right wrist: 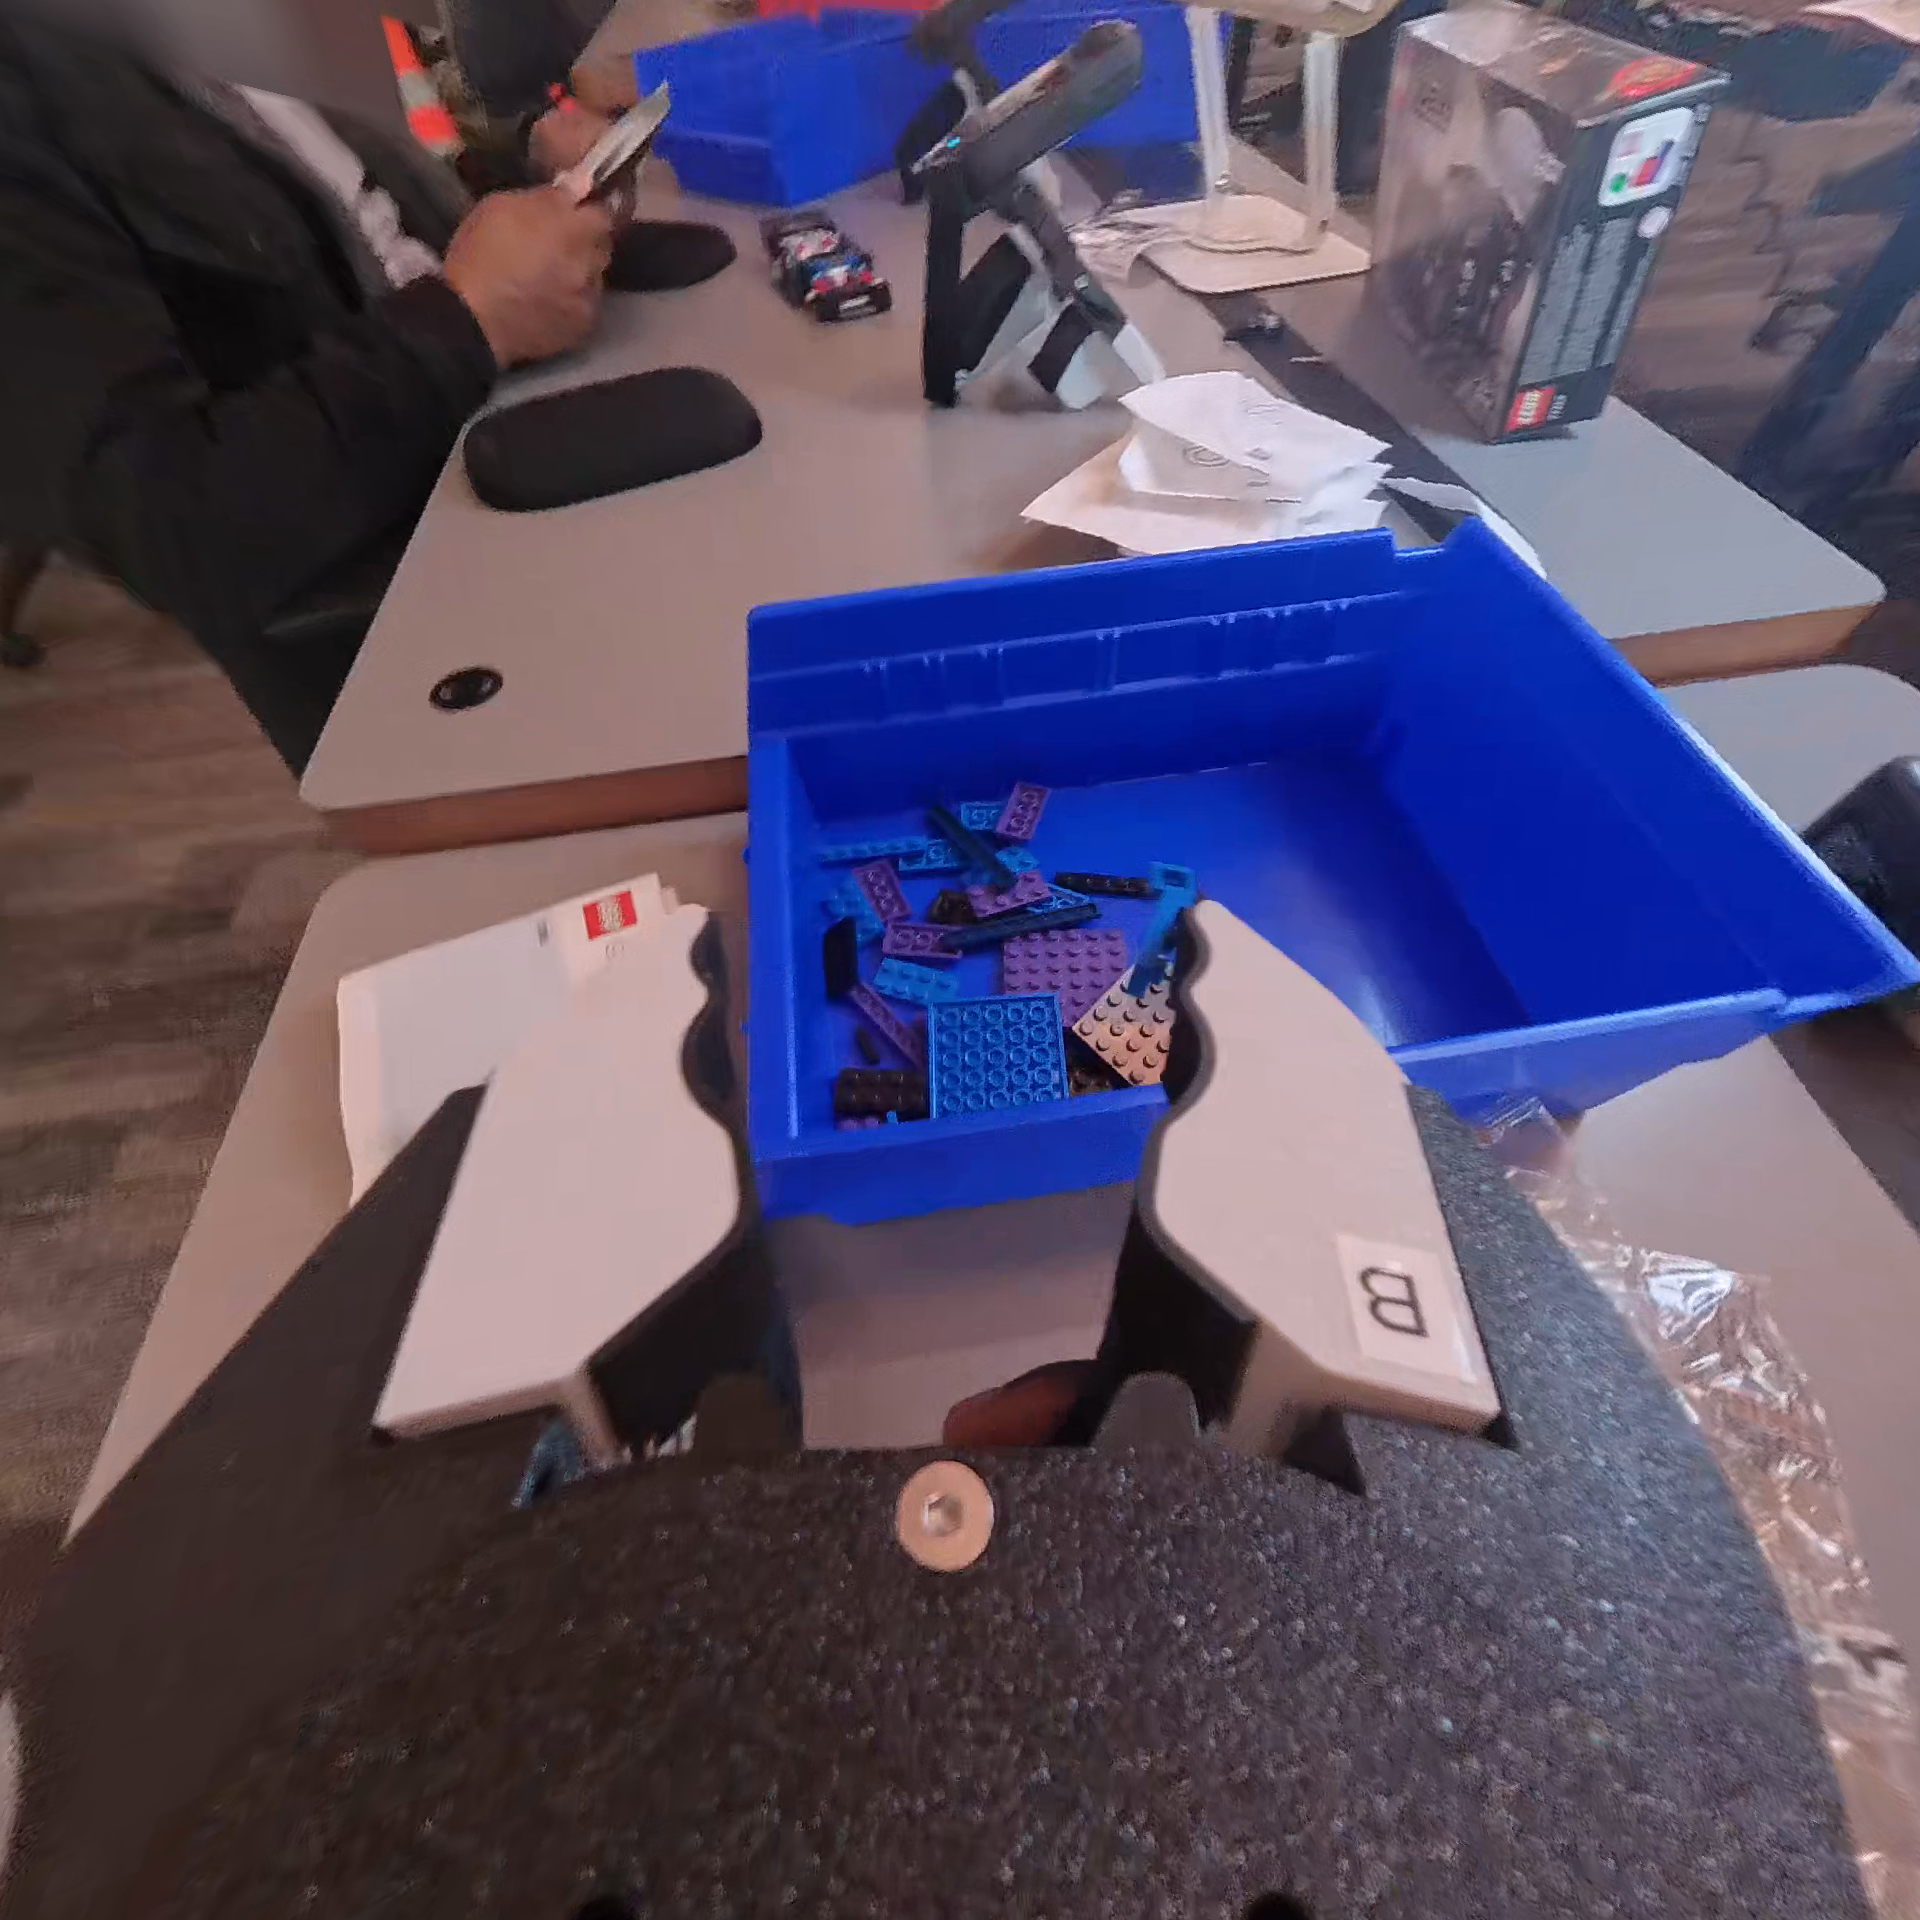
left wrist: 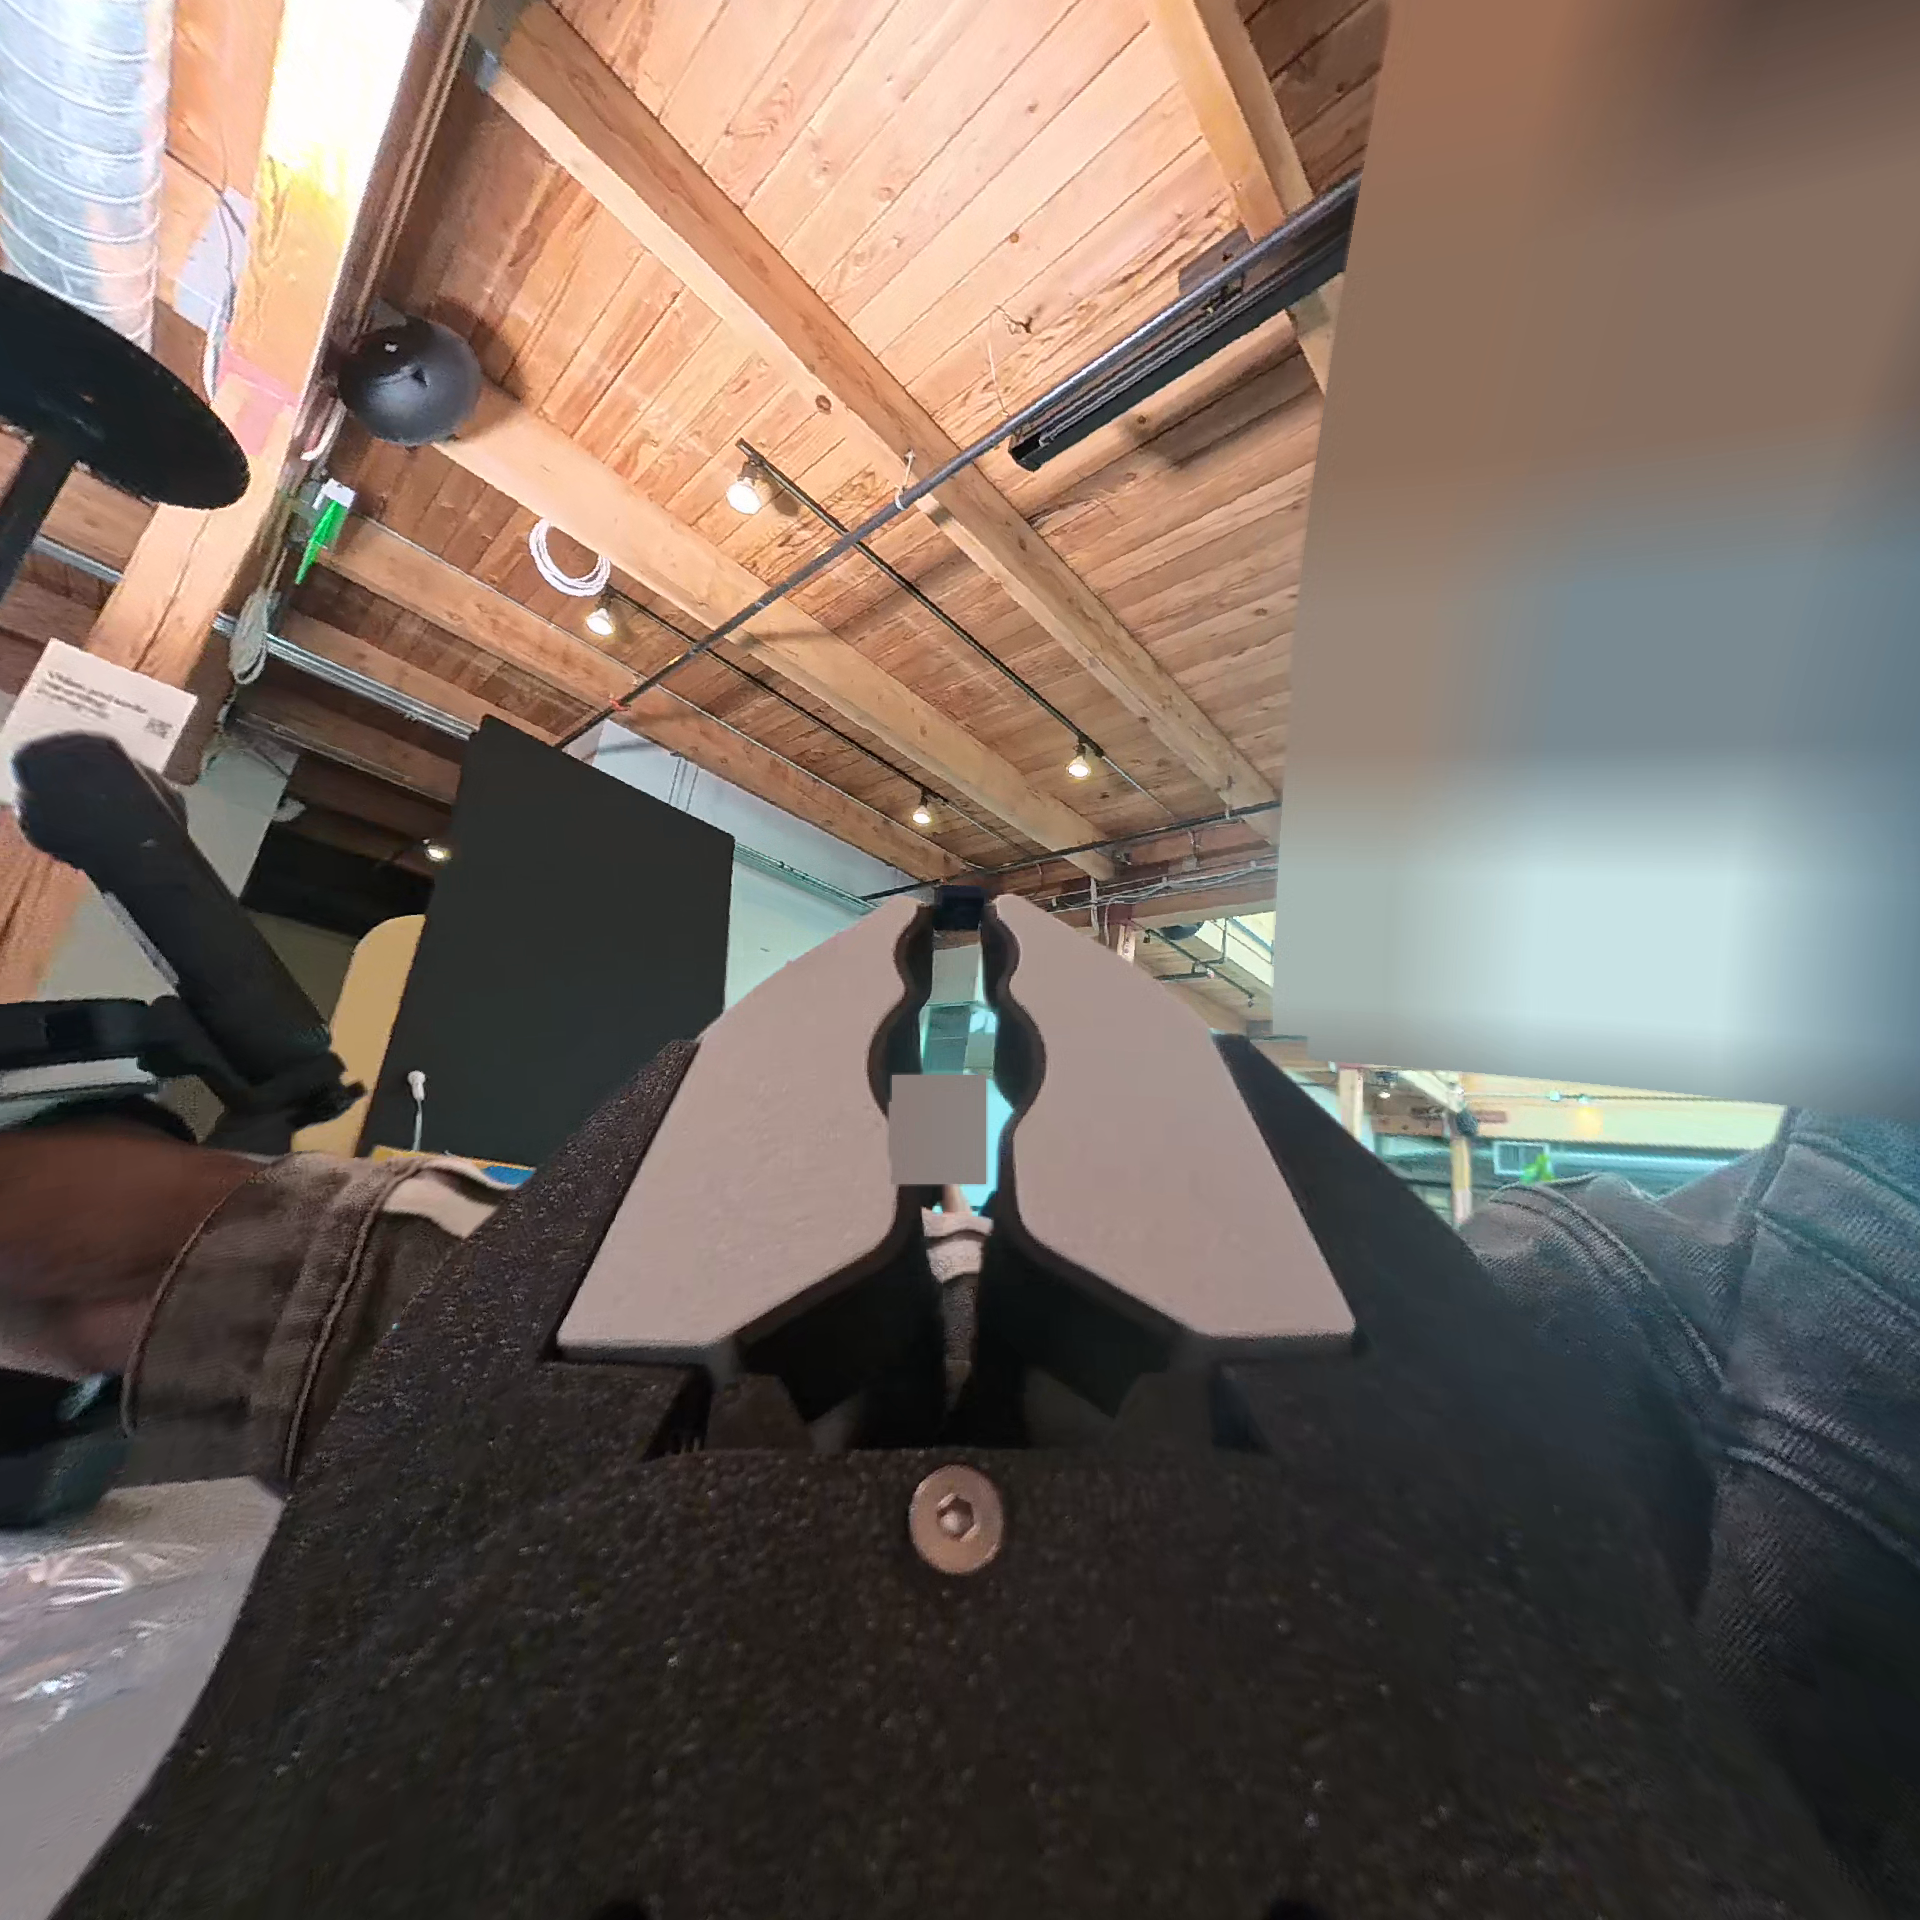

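The right tongs [right wrist: 945, 997] stood wide apart, empty, above light, stiff bricks [right wrist: 987, 977] in the blue bin [right wrist: 1558, 831]; the left tongs [left wrist: 958, 914], nearly closed, empty, pointed at the ceiling [left wrist: 831, 312].

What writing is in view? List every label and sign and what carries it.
I do not quote writing; these things bear it:
White sticker on a finger of the right gripper: one large character.
White booklet: red brand logo.
Dark box: red brand logo, small print blurred.
White card, left wrist view: too small to read.
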{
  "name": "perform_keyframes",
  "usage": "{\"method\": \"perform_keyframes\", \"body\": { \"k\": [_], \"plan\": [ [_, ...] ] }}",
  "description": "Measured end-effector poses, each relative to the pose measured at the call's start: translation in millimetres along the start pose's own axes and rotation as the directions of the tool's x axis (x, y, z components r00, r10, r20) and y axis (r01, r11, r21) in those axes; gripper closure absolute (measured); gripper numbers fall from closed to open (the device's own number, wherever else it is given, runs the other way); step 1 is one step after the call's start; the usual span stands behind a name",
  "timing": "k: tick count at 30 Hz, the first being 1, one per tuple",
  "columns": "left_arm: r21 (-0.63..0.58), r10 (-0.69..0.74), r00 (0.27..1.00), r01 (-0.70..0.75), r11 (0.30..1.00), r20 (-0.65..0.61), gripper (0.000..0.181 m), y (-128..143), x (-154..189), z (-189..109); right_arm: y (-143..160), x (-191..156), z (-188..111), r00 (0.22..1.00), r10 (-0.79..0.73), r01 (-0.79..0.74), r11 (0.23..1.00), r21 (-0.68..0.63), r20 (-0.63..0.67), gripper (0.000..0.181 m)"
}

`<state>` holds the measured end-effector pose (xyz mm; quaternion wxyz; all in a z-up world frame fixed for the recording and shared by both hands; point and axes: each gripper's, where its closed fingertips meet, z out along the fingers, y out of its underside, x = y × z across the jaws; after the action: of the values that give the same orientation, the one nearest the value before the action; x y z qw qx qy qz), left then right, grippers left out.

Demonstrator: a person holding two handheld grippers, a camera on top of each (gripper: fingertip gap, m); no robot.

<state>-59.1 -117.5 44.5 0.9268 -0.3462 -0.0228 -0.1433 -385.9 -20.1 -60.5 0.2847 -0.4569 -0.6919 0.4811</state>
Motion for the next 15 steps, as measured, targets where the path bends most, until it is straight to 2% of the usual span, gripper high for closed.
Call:
{"method": "perform_keyframes", "body": {
  "k": [4, 6, 9, 10, 12, 15],
  "plan": [
    [-0.006, -0.004, 1.0, 0.004, 1.0, -0.02, 0.173, 5.0, 9.5, 3.9, 3.5, -9.4, -0.4, 0.988, -0.137, 0.138, 0.99, -0.004, 0.07, 0.08],
    [-0.015, -0.007, 0.999, 0.006, 1.0, -0.031, 0.174, 8.3, 14.7, 5.6, 4.5, -15.4, 3.4, 0.979, -0.179, 0.179, 0.984, 0.008, 0.1, 0.081],
    [-0.026, 0.009, 0.999, -0.01, 1.0, -0.04, 0.174, 8.7, 18.0, 6.1, 5.2, -19.8, 5.2, 0.978, -0.145, 0.146, 0.989, 0.001, 0.151, 0.076],
    [-0.025, 0.024, 0.999, -0.025, 0.999, -0.037, 0.174, 7.1, 17.0, 5.3, 2.7, -17.6, 0.9, 0.98, -0.139, 0.139, 0.99, 0.008, 0.143, 0.083],
    [-0.021, 0.037, 0.999, -0.037, 0.999, -0.016, 0.174, 3.1, 9.5, 2.9, -10.0, -16.6, -18.5, 0.98, -0.161, 0.152, 0.985, 0.082, 0.114, 0.093],
    [-0.04, -0.034, 0.999, 0.034, 0.999, 0.003, 0.174, 4.8, -6.0, -1.4, -28.3, -40.7, -74.2, 0.961, -0.242, 0.204, 0.948, 0.246, 0.136, 0.095]
  ]
}}
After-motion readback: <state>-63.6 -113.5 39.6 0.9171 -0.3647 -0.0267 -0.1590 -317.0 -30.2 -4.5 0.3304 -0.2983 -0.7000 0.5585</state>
